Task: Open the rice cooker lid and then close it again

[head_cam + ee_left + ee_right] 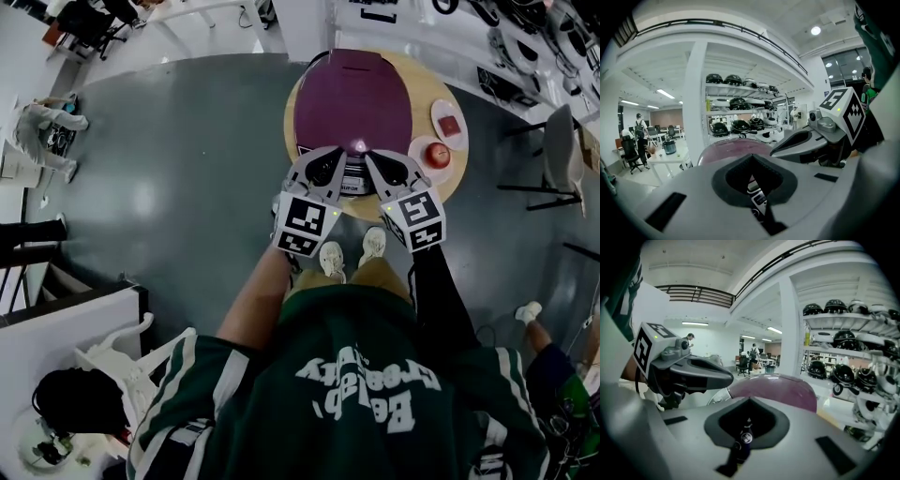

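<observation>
Rice cooker lid [352, 98] down; closed left tongs [336, 157] and right tongs [373, 159] angle inward.

Left gripper [752, 176], jaws together, near the purple rice cooker lid [731, 149]

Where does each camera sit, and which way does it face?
Head view: on the person's head, steeply down onto the purple rice cooker; left gripper, right gripper, green shirt, shoes show.
Left gripper view: on the left gripper, level over the cooker toward shelves; own jaws show.
Right gripper view: on the right gripper, aimed likewise; own jaws show.
Shared: both gripper views show cooker, shelves, the other gripper.
</observation>
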Motion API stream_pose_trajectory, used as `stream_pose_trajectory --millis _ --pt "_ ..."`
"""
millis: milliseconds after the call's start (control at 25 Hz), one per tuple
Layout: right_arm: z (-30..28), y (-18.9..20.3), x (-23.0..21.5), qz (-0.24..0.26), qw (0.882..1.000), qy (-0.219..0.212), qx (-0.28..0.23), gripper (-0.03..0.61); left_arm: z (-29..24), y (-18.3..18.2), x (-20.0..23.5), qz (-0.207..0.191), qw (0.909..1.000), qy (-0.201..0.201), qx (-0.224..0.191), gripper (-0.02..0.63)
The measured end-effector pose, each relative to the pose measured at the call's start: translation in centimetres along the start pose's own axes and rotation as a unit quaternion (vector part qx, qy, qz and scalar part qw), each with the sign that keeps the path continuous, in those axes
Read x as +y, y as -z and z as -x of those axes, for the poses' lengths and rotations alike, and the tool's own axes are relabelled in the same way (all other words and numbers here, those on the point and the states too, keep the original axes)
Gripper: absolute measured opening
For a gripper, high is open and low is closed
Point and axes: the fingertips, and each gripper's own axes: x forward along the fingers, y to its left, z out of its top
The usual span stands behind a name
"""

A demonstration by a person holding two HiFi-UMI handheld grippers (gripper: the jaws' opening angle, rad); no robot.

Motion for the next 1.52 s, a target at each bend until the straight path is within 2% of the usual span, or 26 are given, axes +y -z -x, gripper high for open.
stream_pose_trajectory --millis 200,440,640,880,1520 --pt "-0.8 1.7 0.6 -0.020 0.999 -0.012 0.024 0.003 -0.6 1.8 -0.7 0.013 0.9994 0.020 0.025 0.000" --pt "-0.8 2.2 0.8 -0.012 0.999 -0.001 0.036 0.003 -1.3 4.3 -1.3 0.019 0.9966 0.028 0.075 0.000" --pt "-0.8 2.4 0.8 -0.019 0.999 0.002 0.036 0.003 -1.3 4.5 -1.4 0.044 0.9970 0.024 0.059 0.000" --pt "-0.8 2.6 0.8 0.003 0.999 0.011 0.034 0.003 -1.4 4.6 -1.5 0.049 0.9968 0.023 0.058 0.000" --pt "-1.0 2.3 0.5 -0.011 1.000 0.013 0.020 0.003 -1.6 4.3 -1.1 0.062 0.9965 0.024 0.051 0.000"
